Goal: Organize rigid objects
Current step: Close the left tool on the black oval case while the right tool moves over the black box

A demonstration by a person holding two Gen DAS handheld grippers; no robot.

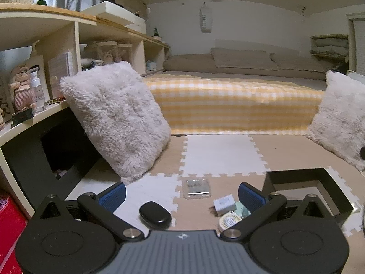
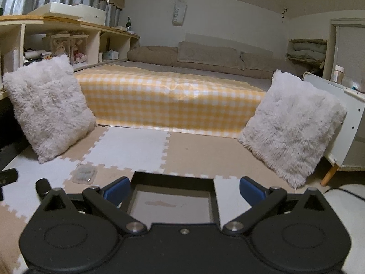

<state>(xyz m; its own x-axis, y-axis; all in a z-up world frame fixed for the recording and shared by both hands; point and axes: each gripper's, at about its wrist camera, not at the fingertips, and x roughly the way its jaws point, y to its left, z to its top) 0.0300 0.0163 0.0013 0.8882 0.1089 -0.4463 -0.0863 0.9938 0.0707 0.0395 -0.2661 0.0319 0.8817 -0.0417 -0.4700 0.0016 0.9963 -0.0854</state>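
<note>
small items wait on the mat, black box stands ready beside them

the left gripper (image 1: pixel 182 194) hangs low over the foam floor mat (image 1: pixel 219 155) with its blue-padded fingers (image 1: pixel 113 196) spread wide and nothing between them. in front of it lie the loose things to be sorted: a black oval case (image 1: pixel 155 215) nearest, a clear flat packet (image 1: pixel 196 188) a little further out, and to the right a white block (image 1: pixel 224 204), likely a charger, touching a small round tin (image 1: pixel 229 222) and something pale green that is partly hidden behind the right finger. they lie close together but mostly apart from each other, which leaves room for a finger on either side of each piece.

the right gripper (image 2: pixel 183 190) is also spread and empty. it hovers directly above an open black box (image 2: pixel 171 178), whose floor shows bare between the fingers; nothing is in it yet. the box stands on the mat just to the right of the scattered items, open side up, so it reads as the place they are meant to go, and the short reach between pile and box suits one-at-a-time transfers.

judging from this, the sorting has not begun. the black case, nearest the left gripper and firm-looking, seems the natural first pick; its rounded, glossy shell could slip unless gripped across its narrow width.

two fluffy cushions (image 2: pixel 49 107) lean at the sides, well clear of the work.
</note>
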